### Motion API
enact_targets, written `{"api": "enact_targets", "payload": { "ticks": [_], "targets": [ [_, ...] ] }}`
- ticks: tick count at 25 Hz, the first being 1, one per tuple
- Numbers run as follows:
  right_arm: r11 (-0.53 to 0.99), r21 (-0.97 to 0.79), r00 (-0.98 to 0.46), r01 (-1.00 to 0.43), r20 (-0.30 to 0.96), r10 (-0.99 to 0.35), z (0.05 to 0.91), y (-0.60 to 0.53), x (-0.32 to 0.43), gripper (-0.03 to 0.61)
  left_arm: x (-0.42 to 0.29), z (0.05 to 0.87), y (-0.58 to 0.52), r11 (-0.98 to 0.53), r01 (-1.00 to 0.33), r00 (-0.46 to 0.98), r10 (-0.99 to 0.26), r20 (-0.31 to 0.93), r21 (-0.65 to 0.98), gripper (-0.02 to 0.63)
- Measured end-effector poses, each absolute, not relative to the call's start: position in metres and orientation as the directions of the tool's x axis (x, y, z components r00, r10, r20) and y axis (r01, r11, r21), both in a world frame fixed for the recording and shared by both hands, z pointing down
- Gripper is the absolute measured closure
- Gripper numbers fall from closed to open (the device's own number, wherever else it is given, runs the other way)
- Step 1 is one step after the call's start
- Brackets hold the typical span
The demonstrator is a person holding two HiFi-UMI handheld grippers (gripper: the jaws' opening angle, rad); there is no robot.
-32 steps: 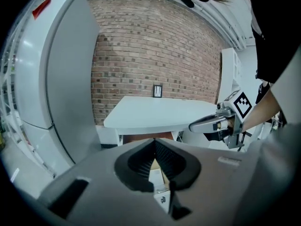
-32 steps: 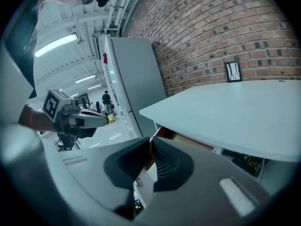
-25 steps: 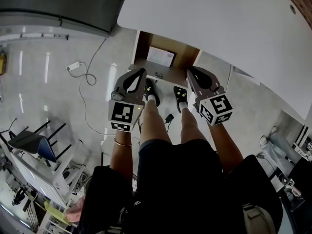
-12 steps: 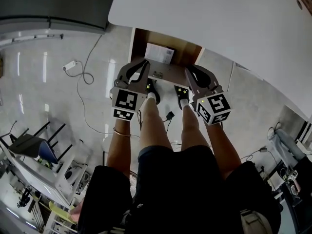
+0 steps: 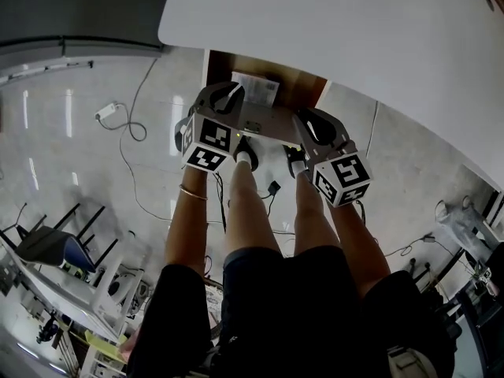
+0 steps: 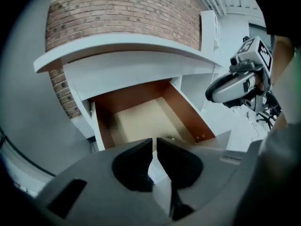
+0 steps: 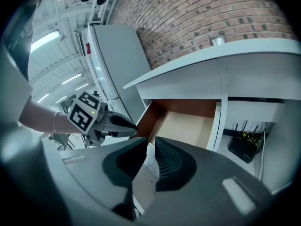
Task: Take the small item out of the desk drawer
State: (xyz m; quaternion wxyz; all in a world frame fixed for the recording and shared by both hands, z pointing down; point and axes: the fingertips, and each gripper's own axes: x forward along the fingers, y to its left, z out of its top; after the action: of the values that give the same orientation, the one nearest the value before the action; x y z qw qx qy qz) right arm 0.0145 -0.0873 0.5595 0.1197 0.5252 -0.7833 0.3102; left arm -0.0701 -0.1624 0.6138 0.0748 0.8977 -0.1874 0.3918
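The left gripper (image 5: 227, 94) hangs over the front left corner of the open drawer (image 5: 303, 85), pointing down and into it. Its jaws have just been opening and now stand a narrow slit apart. Nothing sits between them; only the drawer's white front panel (image 5: 268, 120) shows through the gap, and the pads touch nothing.

The right gripper (image 5: 304, 121) is at the drawer's front right corner, tilted less steeply. Its jaws have also just been opening, to a similarly thin gap. That gap is empty too, with the drawer's front edge showing behind it.

The drawer is pulled out from under the white desk (image 5: 354, 38) and has brown side walls. In the head view, a small white item (image 5: 261, 90) lies flat on the drawer's floor, toward the back and left of the middle. It is rectangular, set slightly askew, and carries faint dark print too small to read. The left gripper's tips overlap its left edge in that view, and contact cannot be told. In both gripper views the floor shows only as pale beige, and the item cannot be picked out.
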Motion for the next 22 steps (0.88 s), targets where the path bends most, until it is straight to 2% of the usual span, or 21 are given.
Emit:
{"api": "enact_targets", "payload": {
  "ticks": [7,22],
  "targets": [
    [0.252,-0.371,-0.426,-0.894,0.526,-0.736,0.568,-0.093,0.010,0.528,-0.056,0.652,-0.169,-0.963,-0.269,0.567,-0.180,0.804,-0.026,0.566],
    [0.246,-0.387,-0.435,-0.889,0.546,-0.716,0.584,-0.099,0.008,0.523,-0.034,0.711,-0.159,-1.000,-0.002,0.407,0.012,0.914,0.014,0.466]
  ]
}}
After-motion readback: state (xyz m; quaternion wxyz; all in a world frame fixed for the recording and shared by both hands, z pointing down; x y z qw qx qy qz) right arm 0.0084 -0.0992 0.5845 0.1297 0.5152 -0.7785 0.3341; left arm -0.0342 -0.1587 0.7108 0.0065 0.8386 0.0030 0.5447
